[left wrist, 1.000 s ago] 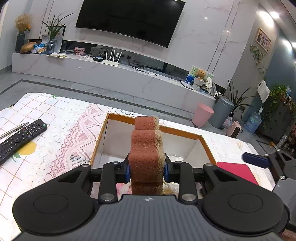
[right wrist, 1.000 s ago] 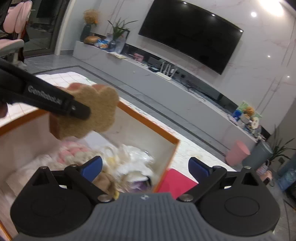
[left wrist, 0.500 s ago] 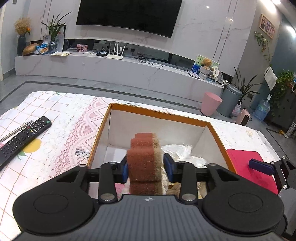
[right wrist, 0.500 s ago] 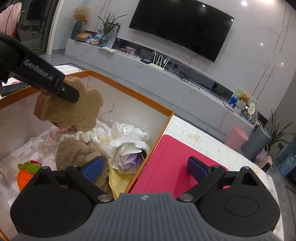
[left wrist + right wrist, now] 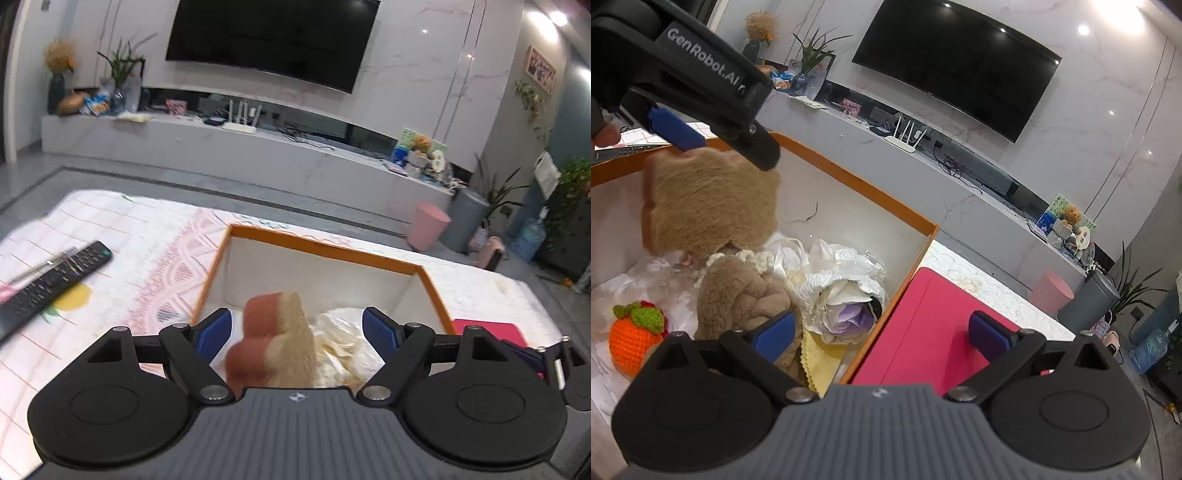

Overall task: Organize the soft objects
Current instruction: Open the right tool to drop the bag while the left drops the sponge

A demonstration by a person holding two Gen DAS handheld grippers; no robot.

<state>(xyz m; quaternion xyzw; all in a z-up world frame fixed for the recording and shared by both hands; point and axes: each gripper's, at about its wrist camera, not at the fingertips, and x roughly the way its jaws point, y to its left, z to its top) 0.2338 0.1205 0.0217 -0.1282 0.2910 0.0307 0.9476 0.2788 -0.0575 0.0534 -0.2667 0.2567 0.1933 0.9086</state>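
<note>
Left gripper [image 5: 297,328]: jaws opening, sponge [image 5: 275,341] loose between them, lower centre. Right wrist view alone shows knitted orange [image 5: 635,334], lower left; right gripper [image 5: 882,332] spread, empty.

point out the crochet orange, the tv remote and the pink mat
crochet orange [image 5: 634,341]: right wrist view, on its orange knitted body
tv remote [image 5: 51,282]: left wrist view, on the middle of its keypad
pink mat [image 5: 925,325]: right wrist view, on its bare flat top

Sponge [image 5: 275,341] rust-brown and tan; box [image 5: 325,245] orange-rimmed, white inside; mat [image 5: 934,328] red.
</note>
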